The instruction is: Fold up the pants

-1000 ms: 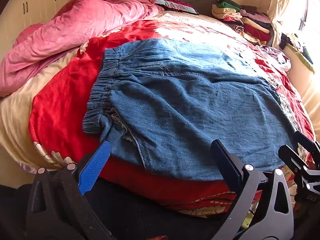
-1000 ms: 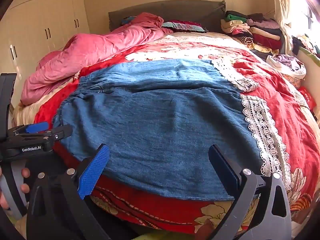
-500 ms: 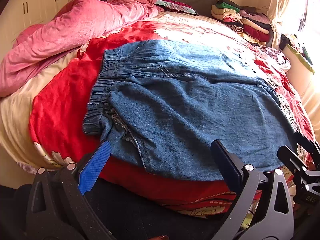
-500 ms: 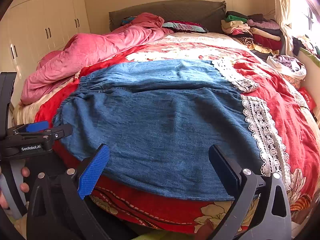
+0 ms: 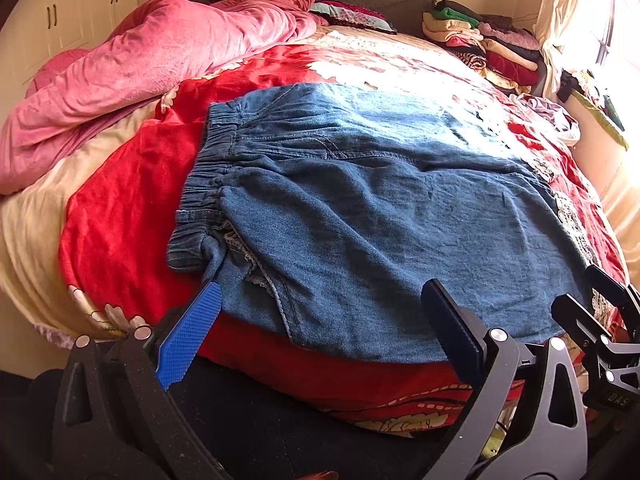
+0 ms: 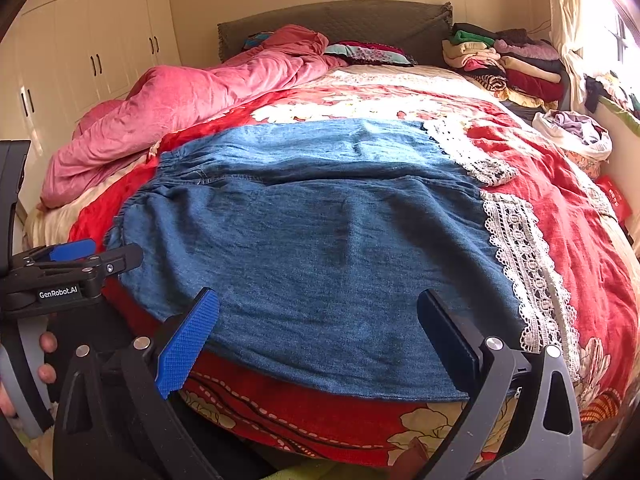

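Note:
Blue denim pants (image 5: 380, 208) (image 6: 320, 232) lie spread flat across the red bedspread, elastic waistband (image 5: 208, 176) to the left and white lace hems (image 6: 520, 256) to the right. My left gripper (image 5: 320, 332) hovers open at the near edge of the pants, close to the waistband end, holding nothing. My right gripper (image 6: 318, 336) is open over the near edge toward the leg end, also holding nothing. Each gripper shows at the side of the other's view: the right one (image 5: 600, 336) and the left one (image 6: 72, 268), with a hand's fingers (image 6: 48, 356) under it.
A crumpled pink duvet (image 6: 192, 100) lies along the left side of the bed. Stacked folded clothes (image 6: 508, 60) sit at the far right corner by the headboard (image 6: 340, 24). A loose bundle of laundry (image 6: 576, 132) rests at the right edge. White wardrobes (image 6: 100, 44) stand left.
Both views have shifted very slightly; the pants lie as before and both grippers stay open over the near edge.

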Available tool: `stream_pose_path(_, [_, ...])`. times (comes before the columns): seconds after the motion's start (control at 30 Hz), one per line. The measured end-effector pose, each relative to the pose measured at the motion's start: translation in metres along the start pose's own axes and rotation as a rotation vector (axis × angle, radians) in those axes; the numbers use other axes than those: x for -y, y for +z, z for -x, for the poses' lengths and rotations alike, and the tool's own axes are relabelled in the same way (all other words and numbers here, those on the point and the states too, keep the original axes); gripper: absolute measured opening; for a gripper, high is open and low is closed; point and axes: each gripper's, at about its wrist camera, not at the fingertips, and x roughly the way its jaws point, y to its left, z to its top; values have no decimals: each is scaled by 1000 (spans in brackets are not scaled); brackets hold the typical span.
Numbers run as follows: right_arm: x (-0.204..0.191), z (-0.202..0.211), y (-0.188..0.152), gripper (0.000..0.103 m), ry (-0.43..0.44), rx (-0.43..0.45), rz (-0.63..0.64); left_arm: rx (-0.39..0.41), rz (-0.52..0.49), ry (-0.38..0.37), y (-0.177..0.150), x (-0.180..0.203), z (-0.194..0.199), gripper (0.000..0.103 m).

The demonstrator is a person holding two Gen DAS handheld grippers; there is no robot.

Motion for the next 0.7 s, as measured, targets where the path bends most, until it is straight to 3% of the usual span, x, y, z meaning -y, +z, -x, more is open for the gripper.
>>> stream_pose_path(0.7, [0,2,2,99,-9,0,9,7,8,-5,4,-2,4,94])
